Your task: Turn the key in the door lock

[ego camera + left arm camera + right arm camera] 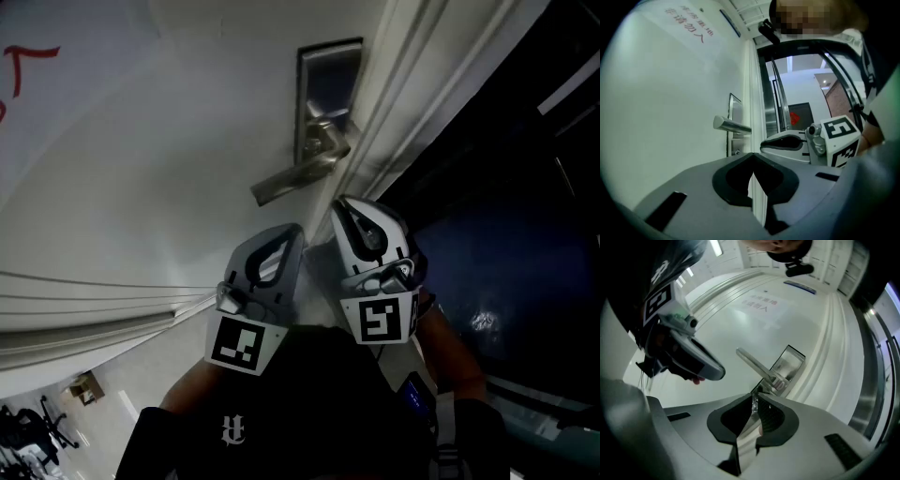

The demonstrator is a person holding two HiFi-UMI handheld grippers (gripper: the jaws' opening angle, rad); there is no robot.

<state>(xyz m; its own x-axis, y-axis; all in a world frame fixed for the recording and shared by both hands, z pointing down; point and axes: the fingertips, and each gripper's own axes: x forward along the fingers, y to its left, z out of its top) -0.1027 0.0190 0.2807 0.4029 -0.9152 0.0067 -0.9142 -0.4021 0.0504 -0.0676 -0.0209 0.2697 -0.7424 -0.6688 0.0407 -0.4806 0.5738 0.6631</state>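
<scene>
On the white door [169,169], a steel lock plate [328,75] carries a lever handle [295,178]. In the left gripper view a small metal piece [737,151] sits on the plate under the handle [731,125]; I cannot tell if it is the key or the cylinder. My right gripper [342,206] points level at the plate from just below the handle, a short way off, jaws shut. In its own view the tips [754,397] meet just under the handle [752,363], and only a sliver of metal shows in the slit. My left gripper [292,230] is beside it on the left, shut and empty.
The white door frame [403,112] runs right of the plate, with dark glass [506,206] beyond it. Red print [689,30] is high on the door. The person's forearms and dark clothes [309,412] fill the bottom of the head view. Chairs [37,431] stand far below left.
</scene>
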